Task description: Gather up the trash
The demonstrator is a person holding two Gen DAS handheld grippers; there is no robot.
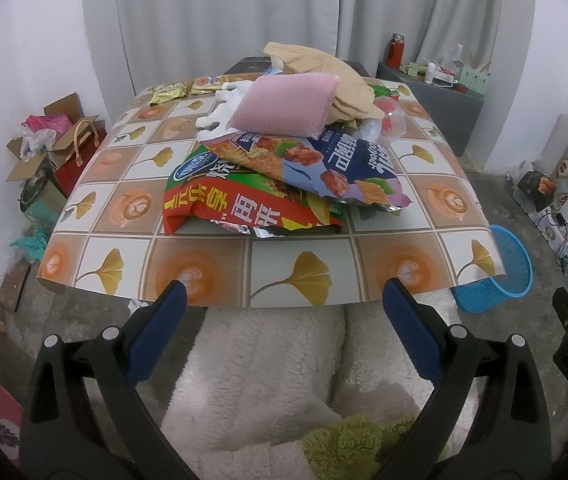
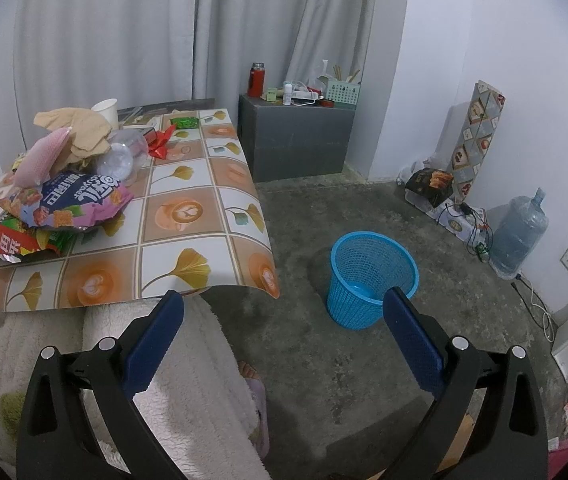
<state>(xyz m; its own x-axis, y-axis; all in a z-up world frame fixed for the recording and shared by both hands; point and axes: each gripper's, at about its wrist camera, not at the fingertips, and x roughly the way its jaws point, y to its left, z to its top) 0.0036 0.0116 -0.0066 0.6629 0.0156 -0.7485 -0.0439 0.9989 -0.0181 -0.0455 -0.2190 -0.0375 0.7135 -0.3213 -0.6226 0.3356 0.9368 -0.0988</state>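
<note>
Left wrist view: left claw and right claw both released, snack bags piled near the surface front edge.

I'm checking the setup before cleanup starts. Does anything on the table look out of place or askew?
Yes. A pink sponge and beige cloth sit atop the heap of snack bags, and a clear plastic bottle lies tipped beside it. The blue basket stands upright on the floor.
</note>
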